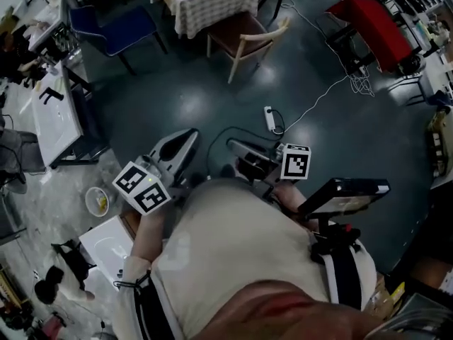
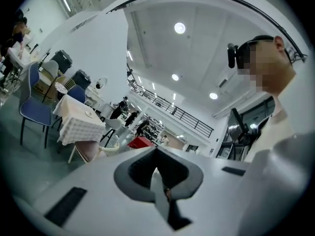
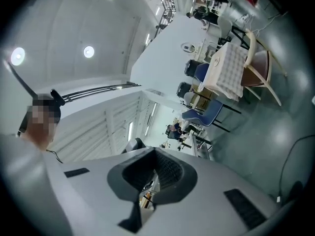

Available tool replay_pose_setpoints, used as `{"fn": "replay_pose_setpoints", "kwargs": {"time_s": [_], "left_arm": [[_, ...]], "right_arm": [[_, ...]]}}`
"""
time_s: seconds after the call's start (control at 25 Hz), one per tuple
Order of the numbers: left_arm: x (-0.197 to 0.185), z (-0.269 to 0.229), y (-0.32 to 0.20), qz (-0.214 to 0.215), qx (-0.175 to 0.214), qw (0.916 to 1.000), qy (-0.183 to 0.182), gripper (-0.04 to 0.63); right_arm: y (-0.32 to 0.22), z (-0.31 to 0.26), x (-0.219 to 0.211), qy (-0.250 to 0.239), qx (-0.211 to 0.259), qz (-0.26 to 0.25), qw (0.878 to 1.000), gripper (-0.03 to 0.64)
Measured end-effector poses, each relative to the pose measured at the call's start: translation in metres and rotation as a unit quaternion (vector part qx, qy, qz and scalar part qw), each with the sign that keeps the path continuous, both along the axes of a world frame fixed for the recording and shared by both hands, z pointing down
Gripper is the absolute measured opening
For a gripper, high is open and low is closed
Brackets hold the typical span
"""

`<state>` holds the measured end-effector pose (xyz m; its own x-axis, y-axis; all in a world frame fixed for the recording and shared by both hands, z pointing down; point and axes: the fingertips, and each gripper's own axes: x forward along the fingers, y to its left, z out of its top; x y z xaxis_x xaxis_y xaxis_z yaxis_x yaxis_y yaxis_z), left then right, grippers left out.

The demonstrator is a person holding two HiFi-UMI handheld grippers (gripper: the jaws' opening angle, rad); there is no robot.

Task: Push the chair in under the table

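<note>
One wooden chair [image 1: 244,40] stands beside one checked tabletop [image 1: 205,2], which is partly cut off. The left claw [image 2: 160,181] and right claw [image 3: 147,193] are both closed and empty.

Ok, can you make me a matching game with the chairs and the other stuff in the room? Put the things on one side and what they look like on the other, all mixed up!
Things:
1. wooden chair
2. blue chair
3. power strip
4. table

Descriptions:
A. white, lying on the dark floor
B. covered with a checked cloth
C. brown seat, not tucked under the table
D. stands to the left of the table in the head view

Pairs: 1-C, 2-D, 3-A, 4-B.
</note>
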<state>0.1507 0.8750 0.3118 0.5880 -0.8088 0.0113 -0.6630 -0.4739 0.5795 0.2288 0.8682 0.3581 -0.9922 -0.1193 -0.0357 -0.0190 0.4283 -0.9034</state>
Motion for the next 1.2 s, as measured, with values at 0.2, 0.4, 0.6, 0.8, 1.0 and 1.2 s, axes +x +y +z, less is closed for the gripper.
{"fn": "replay_pose_setpoints", "kwargs": {"time_s": [0.2,0.4,0.6,0.8,1.0,1.2], "left_arm": [[-0.011,0.014,0.005,0.007,-0.007,0.9999,-0.007,0.006],[-0.004,0.020,0.009,0.025,-0.013,0.9996,0.002,0.006],[-0.021,0.013,0.015,0.016,-0.001,0.9999,-0.005,0.006],[-0.042,0.019,0.030,0.005,0.000,1.0000,-0.001,0.006],[-0.059,0.026,0.042,-0.012,-0.010,0.9999,-0.001,0.006],[-0.070,0.029,0.041,-0.030,-0.017,0.9993,-0.012,0.006]], "right_arm": [[0.010,0.003,-0.012,-0.008,0.014,0.001,1.000,0.009],[0.024,0.001,-0.013,0.000,0.032,-0.017,0.999,0.009],[0.031,-0.002,-0.028,0.008,0.033,-0.018,0.999,0.008],[0.041,0.004,-0.048,0.011,0.021,-0.030,0.999,0.009],[0.055,0.003,-0.067,0.013,0.018,-0.061,0.998,0.009],[0.048,0.007,-0.077,0.018,0.004,-0.068,0.997,0.009]]}}
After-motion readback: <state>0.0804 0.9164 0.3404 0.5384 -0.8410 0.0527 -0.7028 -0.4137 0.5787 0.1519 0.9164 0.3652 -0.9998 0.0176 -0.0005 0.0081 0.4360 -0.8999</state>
